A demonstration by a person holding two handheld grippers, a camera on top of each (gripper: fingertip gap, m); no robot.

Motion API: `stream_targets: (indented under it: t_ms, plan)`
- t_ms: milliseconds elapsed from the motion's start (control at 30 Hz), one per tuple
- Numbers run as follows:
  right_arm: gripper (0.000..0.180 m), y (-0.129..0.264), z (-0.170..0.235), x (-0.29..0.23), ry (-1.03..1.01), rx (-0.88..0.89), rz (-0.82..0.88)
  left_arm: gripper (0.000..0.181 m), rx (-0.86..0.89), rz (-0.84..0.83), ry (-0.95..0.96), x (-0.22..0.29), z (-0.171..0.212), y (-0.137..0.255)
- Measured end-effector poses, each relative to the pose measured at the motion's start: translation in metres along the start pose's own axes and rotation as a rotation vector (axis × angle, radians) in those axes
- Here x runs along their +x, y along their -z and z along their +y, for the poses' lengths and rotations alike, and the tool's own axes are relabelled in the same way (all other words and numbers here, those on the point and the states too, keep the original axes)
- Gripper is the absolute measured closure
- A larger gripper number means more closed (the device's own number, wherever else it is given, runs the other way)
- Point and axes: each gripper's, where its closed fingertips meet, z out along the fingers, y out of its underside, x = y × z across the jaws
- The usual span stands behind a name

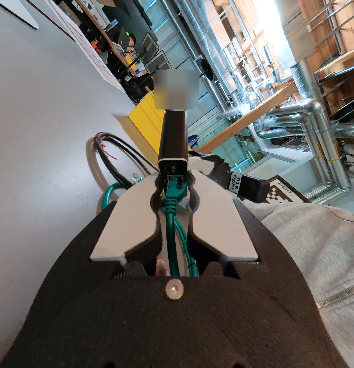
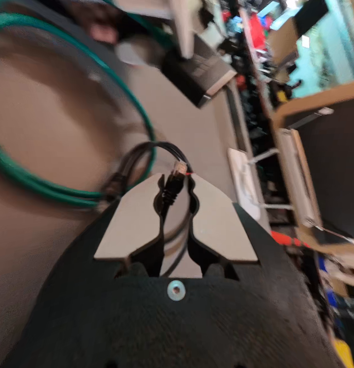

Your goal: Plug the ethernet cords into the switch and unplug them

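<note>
In the left wrist view my left gripper (image 1: 173,175) is shut on the near end of the black switch (image 1: 173,137), which sticks out ahead, lifted off the grey table (image 1: 42,139). A green ethernet cord (image 1: 172,229) runs between the fingers, its plug (image 1: 173,186) seated in the switch's port. In the blurred right wrist view my right gripper (image 2: 175,178) is shut on a black ethernet plug (image 2: 172,188), whose clear tip (image 2: 179,167) sticks out past the fingertips. The switch (image 2: 194,79) shows far above it, apart from this plug.
A black cord coil with a red tie (image 1: 104,151) and a loose clear connector (image 1: 136,177) lie on the table. Green cord loops (image 2: 120,83) lie to the left. A yellow block (image 1: 146,117), papers (image 1: 88,45), a grey sleeve (image 1: 291,258) and the right gripper's body (image 1: 247,187) are nearby.
</note>
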Motion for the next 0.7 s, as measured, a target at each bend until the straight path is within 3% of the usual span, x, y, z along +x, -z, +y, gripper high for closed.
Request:
stream_targets:
  t_ms: [100, 200, 400, 567, 700]
  plan:
    - [0.122, -0.001, -0.006, -0.021, -0.093, 0.040, -0.138, 0.156, -0.010, -0.004, 0.001, -0.001, 0.001, -0.001]
    - [0.107, 0.007, -0.008, -0.013, -0.289, 0.117, -0.226, 0.156, -0.003, 0.002, 0.007, 0.000, 0.001, 0.000]
    - [0.151, 0.013, -0.004, -0.001, -0.665, 0.148, -0.365, 0.156, 0.011, 0.021, 0.019, 0.001, -0.001, 0.002]
    - [0.154, -0.004, -0.017, -0.024, -0.821, 0.060, -0.466, 0.156, 0.010, 0.023, 0.024, 0.001, -0.001, 0.003]
    - [0.152, -0.018, -0.010, -0.035, -0.784, -0.041, -0.453, 0.156, 0.007, 0.028, 0.027, 0.001, -0.001, 0.003]
